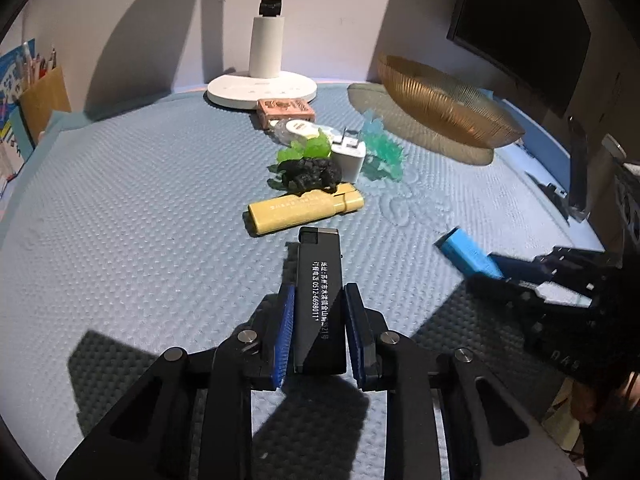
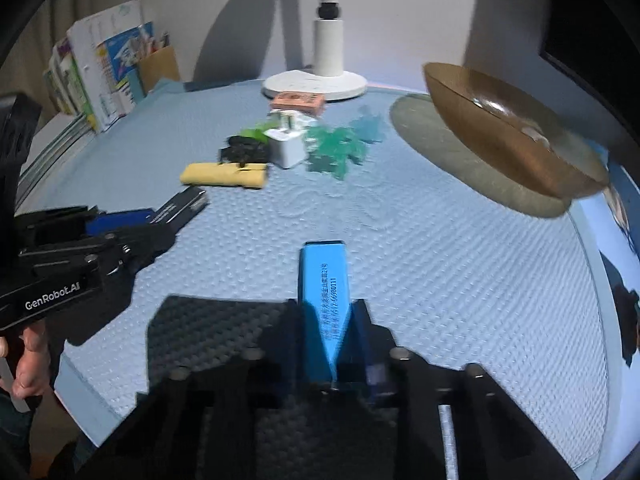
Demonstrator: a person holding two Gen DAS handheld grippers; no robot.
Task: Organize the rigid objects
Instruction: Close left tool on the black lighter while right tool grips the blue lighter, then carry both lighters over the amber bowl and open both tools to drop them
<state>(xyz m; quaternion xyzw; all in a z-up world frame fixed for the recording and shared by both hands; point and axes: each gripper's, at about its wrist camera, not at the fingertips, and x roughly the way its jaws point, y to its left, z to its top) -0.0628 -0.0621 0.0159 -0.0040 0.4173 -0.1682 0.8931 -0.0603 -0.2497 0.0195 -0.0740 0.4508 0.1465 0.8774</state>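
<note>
Amber glass bowl (image 1: 448, 104) at the far right of the bench (image 1: 120, 208), tilted in both views; its visible interior holds nothing, though the near wall hides part of it. A tan pen holder (image 1: 42, 100) at the far left edge carries pens and pencils, with booklets (image 2: 100, 76) standing beside it.

Left claw (image 1: 320, 312): pinching a black lighter (image 1: 320, 292) with white print between its blue pads (image 1: 285, 328). The lighter runs lengthwise along the fingers and projects well past the fingertips, its cap end pointing toward the clutter. The claw points steeply down at the blue textured mat covering the bench.

Right claw (image 2: 332, 336): pinching a blue lighter (image 2: 324, 292) in the same manner, the body lying along the fingers and projecting forward beyond them. It also points steeply down, angled toward the mat. In the right wrist view a person's hand (image 2: 28, 364) grips the handle of the left claw at the lower left.

Loose objects lie in a cluster between the claws and a white lamp base (image 1: 262, 90): a yellow lighter (image 1: 306, 208) nearest the black one, then a black lumpy piece (image 1: 310, 174), a white plug adapter (image 1: 350, 156), a green translucent piece (image 1: 304, 150), a teal translucent piece (image 1: 384, 148), a white tape dispenser (image 1: 298, 128) and a pink box (image 1: 286, 110) touching the lamp base.
</note>
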